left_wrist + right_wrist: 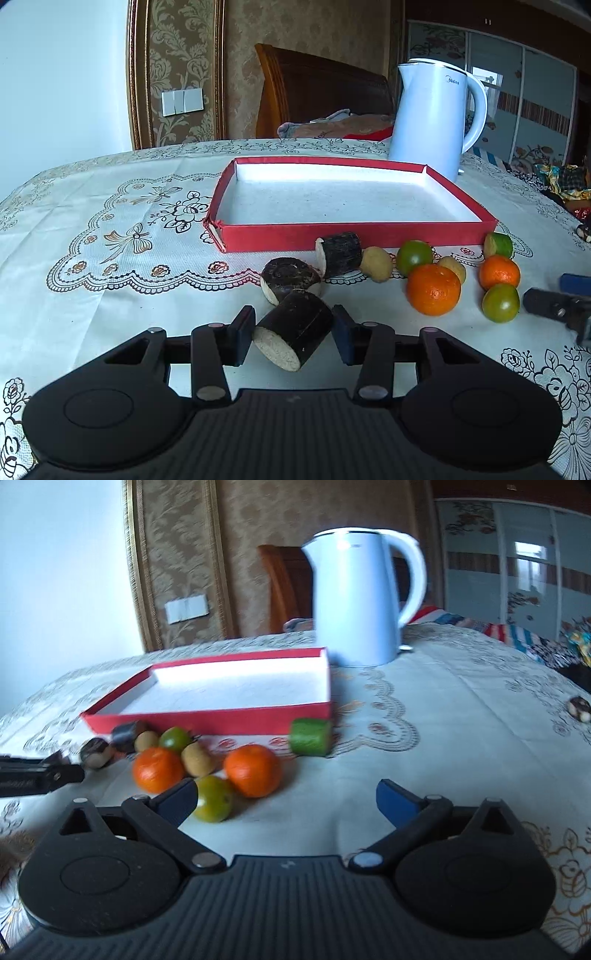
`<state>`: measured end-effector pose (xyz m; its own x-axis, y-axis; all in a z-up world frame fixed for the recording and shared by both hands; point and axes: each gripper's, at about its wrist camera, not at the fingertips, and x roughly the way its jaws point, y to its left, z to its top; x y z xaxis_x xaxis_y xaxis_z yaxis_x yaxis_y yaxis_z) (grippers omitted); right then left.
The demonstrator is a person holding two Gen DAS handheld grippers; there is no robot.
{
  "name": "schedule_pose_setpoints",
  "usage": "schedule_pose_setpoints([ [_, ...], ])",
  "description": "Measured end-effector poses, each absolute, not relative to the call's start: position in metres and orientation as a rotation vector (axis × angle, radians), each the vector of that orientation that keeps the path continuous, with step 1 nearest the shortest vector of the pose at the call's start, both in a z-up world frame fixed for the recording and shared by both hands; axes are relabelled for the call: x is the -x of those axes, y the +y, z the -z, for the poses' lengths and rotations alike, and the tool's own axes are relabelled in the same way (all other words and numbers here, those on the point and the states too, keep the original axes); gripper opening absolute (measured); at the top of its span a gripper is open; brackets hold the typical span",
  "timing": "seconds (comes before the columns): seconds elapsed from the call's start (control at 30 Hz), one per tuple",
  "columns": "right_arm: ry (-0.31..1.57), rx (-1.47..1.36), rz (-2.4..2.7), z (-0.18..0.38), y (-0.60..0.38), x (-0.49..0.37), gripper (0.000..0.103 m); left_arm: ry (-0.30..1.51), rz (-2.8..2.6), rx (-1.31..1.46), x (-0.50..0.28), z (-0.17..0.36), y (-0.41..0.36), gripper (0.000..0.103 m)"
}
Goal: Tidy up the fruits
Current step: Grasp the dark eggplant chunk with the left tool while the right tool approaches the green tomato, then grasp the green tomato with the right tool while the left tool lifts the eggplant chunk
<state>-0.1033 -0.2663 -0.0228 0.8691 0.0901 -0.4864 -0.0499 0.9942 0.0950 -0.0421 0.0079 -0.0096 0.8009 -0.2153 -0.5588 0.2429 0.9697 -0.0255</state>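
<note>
My left gripper (293, 325) is shut on a dark sugarcane piece (295, 332), tilted with its pale cut end toward the camera. Two more sugarcane pieces (290, 277) (340, 253) lie just beyond it, in front of the empty red tray (354, 234). To the right sit two oranges (434, 290) (498, 271), green citrus (500, 302) and small brown fruits (376, 264). My right gripper (286, 797) stands open over the cloth with nothing between its fingers. An orange (253, 770) lies just ahead of it and a green citrus (212, 799) beside its left finger.
A white kettle (432, 118) stands behind the tray's right corner. A cut green piece (310, 736) lies by the tray's (221, 720) near right corner. A wooden chair (317, 96) is behind the table. Wrapped sweets (578, 709) lie at the far right.
</note>
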Motion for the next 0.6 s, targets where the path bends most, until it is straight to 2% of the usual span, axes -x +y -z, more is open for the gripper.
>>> schedule_pose_setpoints([
  [0.2,0.567,-0.063,-0.126,0.028,-0.245,0.091,0.068,0.588,0.252,-0.045,0.043,0.011,0.008,0.044],
  [0.27,0.593,-0.068,-0.143,0.030,-0.242,0.086,0.055,0.589,0.254,-0.044,0.043,0.011,0.008,0.044],
  [0.37,0.598,-0.042,-0.143,0.030,-0.236,0.083,0.053,0.592,0.256,-0.042,0.043,0.011,0.008,0.044],
  [0.47,0.608,-0.046,-0.152,0.030,-0.234,0.080,0.044,0.594,0.259,-0.045,0.043,0.012,0.008,0.044],
  [0.6,0.609,-0.048,-0.152,0.029,-0.232,0.080,0.044,0.591,0.260,-0.051,0.044,0.012,0.007,0.044],
])
